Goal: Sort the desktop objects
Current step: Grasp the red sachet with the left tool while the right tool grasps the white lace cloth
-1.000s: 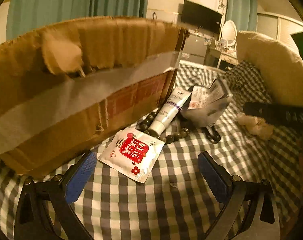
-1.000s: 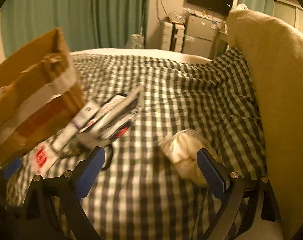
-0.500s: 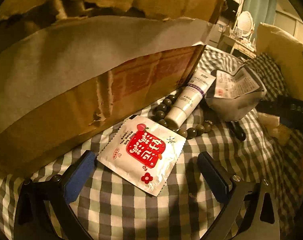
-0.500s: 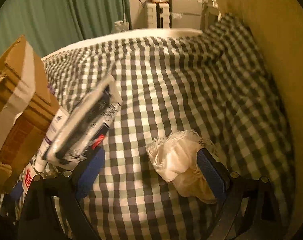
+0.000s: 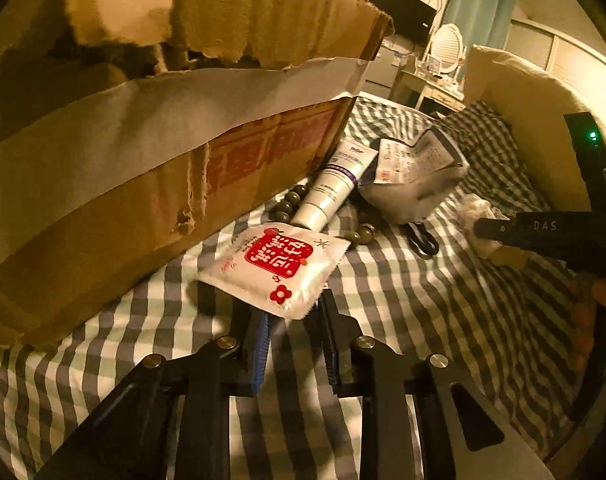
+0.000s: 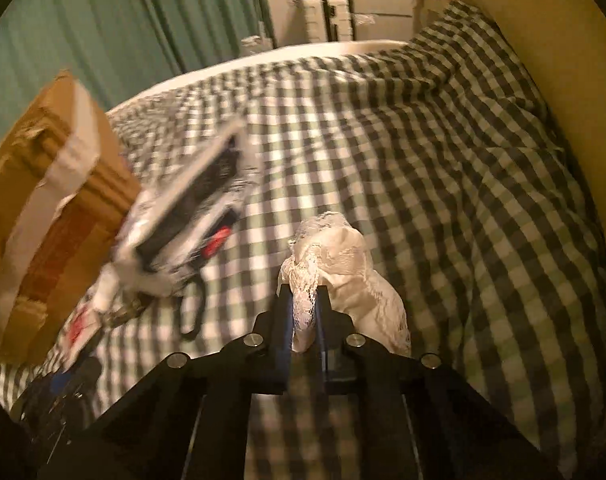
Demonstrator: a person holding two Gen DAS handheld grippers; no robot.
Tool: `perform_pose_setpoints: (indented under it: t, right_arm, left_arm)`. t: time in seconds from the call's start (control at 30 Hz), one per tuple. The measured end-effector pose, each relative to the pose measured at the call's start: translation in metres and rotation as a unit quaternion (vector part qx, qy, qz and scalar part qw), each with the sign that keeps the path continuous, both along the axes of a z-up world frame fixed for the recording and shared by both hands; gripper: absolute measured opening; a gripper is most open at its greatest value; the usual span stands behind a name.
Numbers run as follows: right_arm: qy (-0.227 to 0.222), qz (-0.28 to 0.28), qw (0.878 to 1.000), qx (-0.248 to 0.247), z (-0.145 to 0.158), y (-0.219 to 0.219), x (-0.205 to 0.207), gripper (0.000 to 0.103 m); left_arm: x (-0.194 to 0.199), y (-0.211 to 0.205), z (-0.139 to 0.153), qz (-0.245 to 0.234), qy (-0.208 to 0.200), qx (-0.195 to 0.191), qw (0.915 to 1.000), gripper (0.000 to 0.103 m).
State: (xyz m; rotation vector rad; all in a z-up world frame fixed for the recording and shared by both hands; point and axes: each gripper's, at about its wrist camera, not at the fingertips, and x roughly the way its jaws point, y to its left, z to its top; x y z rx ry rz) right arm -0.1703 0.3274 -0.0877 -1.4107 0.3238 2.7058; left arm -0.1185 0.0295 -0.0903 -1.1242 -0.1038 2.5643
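My left gripper [image 5: 293, 314] is shut on the near corner of a white sachet with a red label [image 5: 277, 266] that lies on the checked bedspread beside a torn cardboard box [image 5: 143, 168]. Behind the sachet are a white tube [image 5: 335, 188], dark beads [image 5: 287, 206] and a grey printed pouch [image 5: 415, 176]. My right gripper [image 6: 303, 308] is shut on a cream lace cloth bundle [image 6: 343, 264]. That bundle [image 5: 479, 216] and the right gripper's black body [image 5: 543, 236] show at the right of the left wrist view.
The box [image 6: 43, 200] stands at the left in the right wrist view, with the blurred pouch [image 6: 191, 208] next to it and a black loop [image 6: 193, 308] on the bedspread. A cream pillow [image 5: 535, 112] lies at the far right. Checked bedspread [image 6: 443, 180] spreads to the right.
Both grippers have gone from open to shut. The left closed on the sachet's near corner. The right moved onto the lace bundle and closed on it.
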Motion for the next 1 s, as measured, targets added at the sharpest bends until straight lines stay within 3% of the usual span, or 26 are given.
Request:
perform_pose_setpoints:
  t: [0.23,0.43,0.53,0.67,1.0]
  right_arm:
    - [0.015,0.054,0.998,-0.003,0.015,-0.032,0.031,0.009]
    - [0.020,0.082,0.996,-0.013,0.020,-0.046,0.045,0.009]
    - [0.013,0.086,0.996,-0.021,0.017,-0.047,0.044,0.011]
    - [0.008,0.085,0.995,-0.044,0.011,-0.042,0.038,0.011]
    - [0.000,0.109,0.993,-0.056,0.005,-0.053,0.032,0.011]
  left_arm:
    - [0.010,-0.001,0.008,-0.012,0.006,0.014,0.9998,0.017]
    - [0.011,-0.004,0.009,0.004,0.014,-0.021,0.9997,0.018]
    - [0.004,-0.011,0.004,0.023,0.004,-0.026,0.9994,0.027]
    - [0.000,-0.022,0.002,0.053,0.007,-0.007,0.9985,0.054]
    - [-0.017,-0.014,-0.005,0.043,0.000,-0.016,0.9990,0.066]
